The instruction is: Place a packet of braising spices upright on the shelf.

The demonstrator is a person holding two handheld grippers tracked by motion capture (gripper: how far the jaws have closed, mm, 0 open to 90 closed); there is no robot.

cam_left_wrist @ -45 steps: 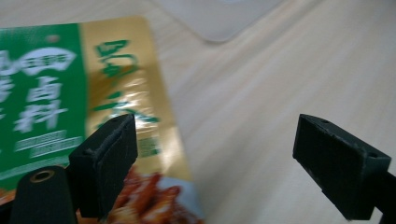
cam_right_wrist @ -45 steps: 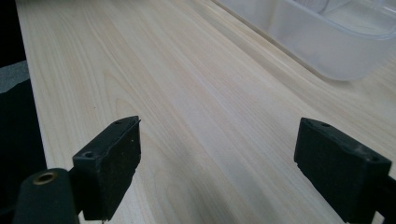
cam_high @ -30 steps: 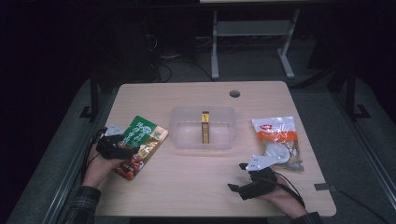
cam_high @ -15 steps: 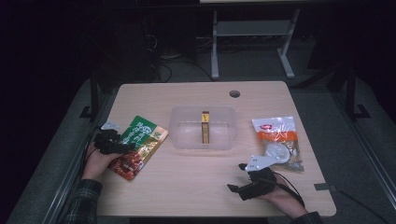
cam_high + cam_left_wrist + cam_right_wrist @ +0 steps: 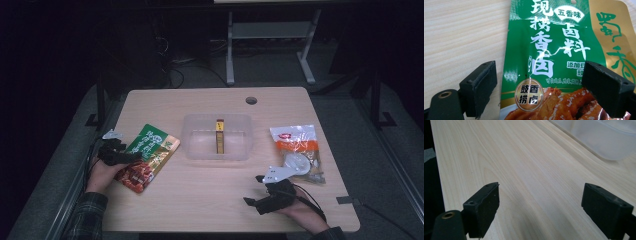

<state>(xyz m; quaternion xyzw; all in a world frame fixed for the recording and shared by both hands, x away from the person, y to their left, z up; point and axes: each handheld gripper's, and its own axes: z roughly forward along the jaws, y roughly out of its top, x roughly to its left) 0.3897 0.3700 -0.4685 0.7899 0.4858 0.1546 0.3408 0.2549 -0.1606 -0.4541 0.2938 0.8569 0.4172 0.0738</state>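
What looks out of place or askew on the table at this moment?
Nothing is spilled or damaged. The green packet lies at a slant near the left gripper, whose jaws stand open around it. The small yellow box stands upright in the clear tub. The white packet lies flat.

Black gripper (image 5: 263,200) with grey plate; plaid sleeve (image 5: 87,215).
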